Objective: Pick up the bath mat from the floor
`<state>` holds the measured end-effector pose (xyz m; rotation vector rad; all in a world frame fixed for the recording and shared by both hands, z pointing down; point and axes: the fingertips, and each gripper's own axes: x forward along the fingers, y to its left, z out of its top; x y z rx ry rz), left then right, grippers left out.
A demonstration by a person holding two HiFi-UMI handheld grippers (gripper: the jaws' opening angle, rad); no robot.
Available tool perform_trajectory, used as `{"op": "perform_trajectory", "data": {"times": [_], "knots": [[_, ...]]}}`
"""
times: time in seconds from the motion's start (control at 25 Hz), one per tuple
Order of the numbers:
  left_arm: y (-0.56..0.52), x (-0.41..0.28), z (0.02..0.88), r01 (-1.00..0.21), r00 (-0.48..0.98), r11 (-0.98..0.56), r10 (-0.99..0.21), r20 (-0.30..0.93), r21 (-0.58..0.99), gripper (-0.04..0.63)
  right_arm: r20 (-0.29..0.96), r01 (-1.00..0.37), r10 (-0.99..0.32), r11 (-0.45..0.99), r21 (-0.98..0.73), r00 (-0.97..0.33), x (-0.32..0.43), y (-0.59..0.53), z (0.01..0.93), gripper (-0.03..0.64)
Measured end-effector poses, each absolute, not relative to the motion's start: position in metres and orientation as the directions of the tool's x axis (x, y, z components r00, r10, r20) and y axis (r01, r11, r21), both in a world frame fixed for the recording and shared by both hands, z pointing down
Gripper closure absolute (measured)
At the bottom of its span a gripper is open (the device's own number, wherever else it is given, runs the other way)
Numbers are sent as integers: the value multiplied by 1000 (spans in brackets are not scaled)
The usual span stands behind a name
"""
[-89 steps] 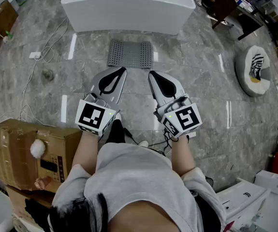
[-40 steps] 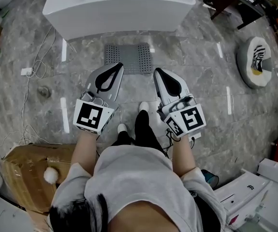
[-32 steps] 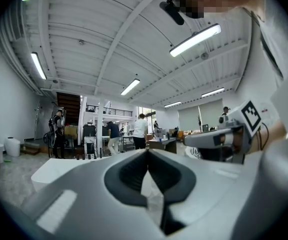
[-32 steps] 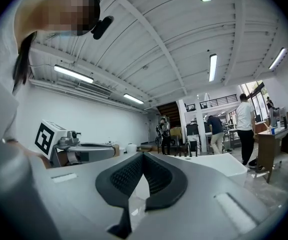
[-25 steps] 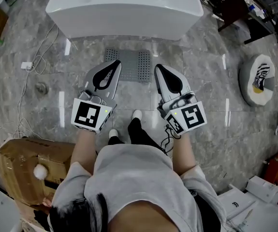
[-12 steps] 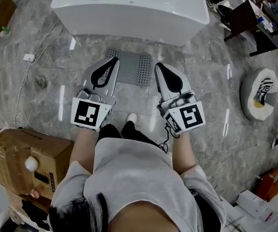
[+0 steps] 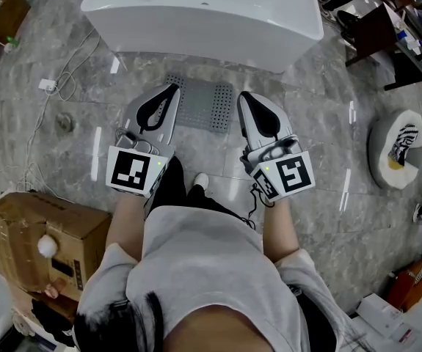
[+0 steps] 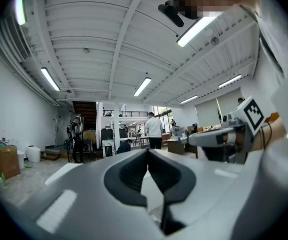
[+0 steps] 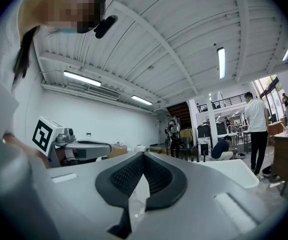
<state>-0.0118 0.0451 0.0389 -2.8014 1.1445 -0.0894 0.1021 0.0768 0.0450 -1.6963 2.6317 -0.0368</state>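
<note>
The bath mat (image 7: 205,105), grey and dotted with holes, lies flat on the marble floor in front of a white bathtub (image 7: 203,12). In the head view my left gripper (image 7: 173,87) hangs above the mat's left edge and my right gripper (image 7: 242,94) above its right edge. Both are shut with nothing between the pads. The two gripper views look level across the room, so the mat does not show there. The left gripper (image 8: 147,152) and the right gripper (image 9: 144,155) each show their dark pads meeting at the tips.
A cardboard box (image 7: 40,229) stands at the lower left. A power strip with cable (image 7: 48,85) and a floor drain (image 7: 64,122) lie to the left. A round cushion (image 7: 400,147) sits at the right, dark furniture (image 7: 376,28) at the top right. People stand far off (image 8: 154,129).
The person has stepped toward the bathtub, so the tub and mat have come nearer. Both grippers stay shut and now reach over the mat's side edges.
</note>
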Motion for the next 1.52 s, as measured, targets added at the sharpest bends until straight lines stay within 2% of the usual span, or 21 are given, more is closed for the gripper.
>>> {"op": "perform_trajectory", "data": {"times": [0.52, 0.68, 1.0, 1.24, 1.52], "knots": [[-28, -20, 48, -661, 745, -746, -666, 49, -87, 595, 20, -929, -929, 369, -43, -370, 94, 11, 50, 617], [-63, -23, 45, -642, 763, -761, -646, 23, -100, 594, 26, -940, -940, 339, -48, -340, 92, -20, 50, 617], [-121, -26, 57, -597, 793, -798, -603, 86, -81, 594, 38, -957, -957, 284, -64, -287, 87, -75, 56, 617], [-160, -31, 61, -565, 818, -819, -572, 67, -99, 595, 44, -967, -968, 242, -80, -246, 82, -108, 63, 617], [-190, -38, 77, -526, 841, -848, -530, 106, -68, 595, 62, -978, -979, 191, -87, -197, 77, -134, 75, 617]]}}
